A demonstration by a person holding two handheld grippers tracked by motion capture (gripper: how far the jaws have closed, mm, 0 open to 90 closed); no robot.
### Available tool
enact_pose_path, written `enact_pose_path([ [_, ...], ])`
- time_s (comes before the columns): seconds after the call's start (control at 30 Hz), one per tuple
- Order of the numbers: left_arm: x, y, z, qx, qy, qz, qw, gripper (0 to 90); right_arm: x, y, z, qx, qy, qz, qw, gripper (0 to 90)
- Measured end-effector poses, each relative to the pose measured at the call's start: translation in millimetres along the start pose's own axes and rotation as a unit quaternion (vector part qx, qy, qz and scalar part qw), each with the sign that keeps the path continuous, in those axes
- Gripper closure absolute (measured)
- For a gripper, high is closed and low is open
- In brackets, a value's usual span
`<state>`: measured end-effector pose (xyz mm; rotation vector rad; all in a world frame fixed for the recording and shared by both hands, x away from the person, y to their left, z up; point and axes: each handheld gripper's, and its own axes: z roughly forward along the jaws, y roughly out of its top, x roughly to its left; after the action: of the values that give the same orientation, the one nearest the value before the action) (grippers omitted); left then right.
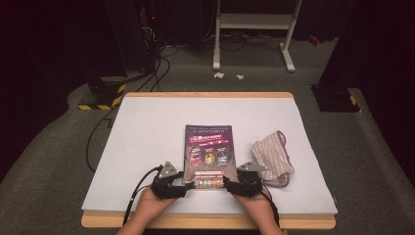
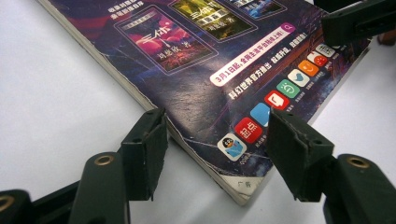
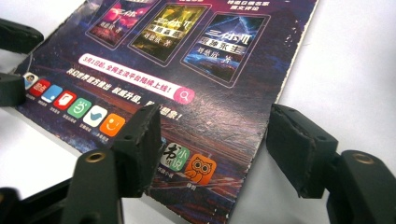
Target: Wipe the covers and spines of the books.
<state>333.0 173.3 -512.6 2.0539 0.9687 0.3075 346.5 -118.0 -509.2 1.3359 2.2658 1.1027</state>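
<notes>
The magazine (image 1: 208, 155) lies closed near the table's (image 1: 147, 127) near edge. Its near corners are straddled by the left gripper (image 1: 182, 182) and right gripper (image 1: 229, 184), jaws apart; nothing is gripped yet, so lifting or opening remains.

Looking like a lab or recording studio: black drapes are closing in the carpeted floor (image 1: 58, 147), cables (image 1: 156, 68) are trailing to hazard-striped stand bases (image 1: 105, 95), a white metal frame (image 1: 254, 29) is standing behind the white tabletop (image 1: 147, 122).
</notes>
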Motion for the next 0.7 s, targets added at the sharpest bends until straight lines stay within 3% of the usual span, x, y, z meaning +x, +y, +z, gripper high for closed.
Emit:
enact_pose_path([
  [0.23, -0.1, -0.5, -0.4, 0.000, -0.001, 0.000, 1.0000, 39.4, 0.2, 1.2, 1.1, 0.009, 0.000, -0.005, 1.0000, 35.0],
  [0.43, -1.8, -0.1, 0.1, -0.001, 0.005, -0.002, 1.0000, 40.2, -2.6, 0.8, -1.0, 0.000, 0.005, 0.010, 0.9999, 39.7],
  [0.7, -0.9, -0.9, -1.1, -0.001, 0.007, -0.001, 1.0000, 40.6, 7.2, 7.1, -14.0, -0.055, 0.001, -0.018, 0.9983, 40.9],
])
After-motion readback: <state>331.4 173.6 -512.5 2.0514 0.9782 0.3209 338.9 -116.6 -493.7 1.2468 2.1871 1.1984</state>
